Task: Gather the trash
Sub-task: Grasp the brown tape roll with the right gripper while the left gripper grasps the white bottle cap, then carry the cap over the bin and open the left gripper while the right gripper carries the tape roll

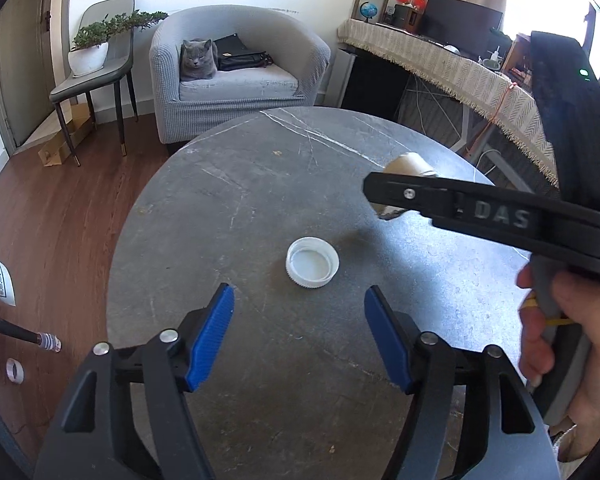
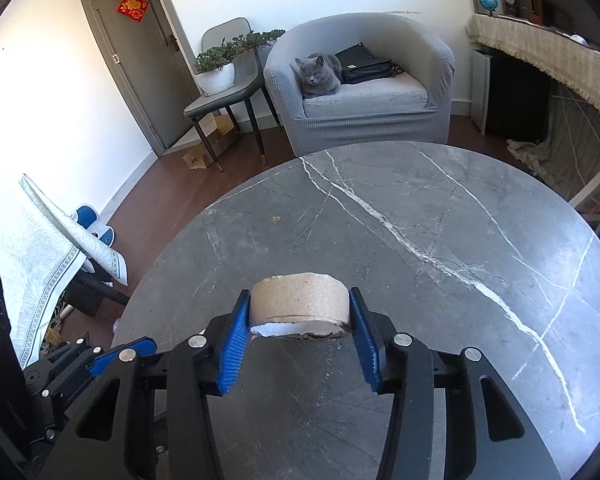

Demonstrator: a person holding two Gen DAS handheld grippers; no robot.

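Claws first, from the left wrist: the left claw [image 1: 299, 336] is hanging wide and empty, lined up short of the white cap [image 1: 312, 263] lying rim-up on the grey marble worktop [image 1: 228, 200], likely the next pickup.

From the right wrist, the right claw [image 2: 299, 338] is clamping the cardboard tape core [image 2: 300, 304] across its width, blue pads pressing both sides. Behind, a grey cat [image 2: 318, 76] is dozing on an armchair [image 2: 364, 92].

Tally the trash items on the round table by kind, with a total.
White cap: 1, lying open side up on the table, ahead of the left gripper.
Cardboard roll: 1, between the pads of the right gripper.
Total: 2
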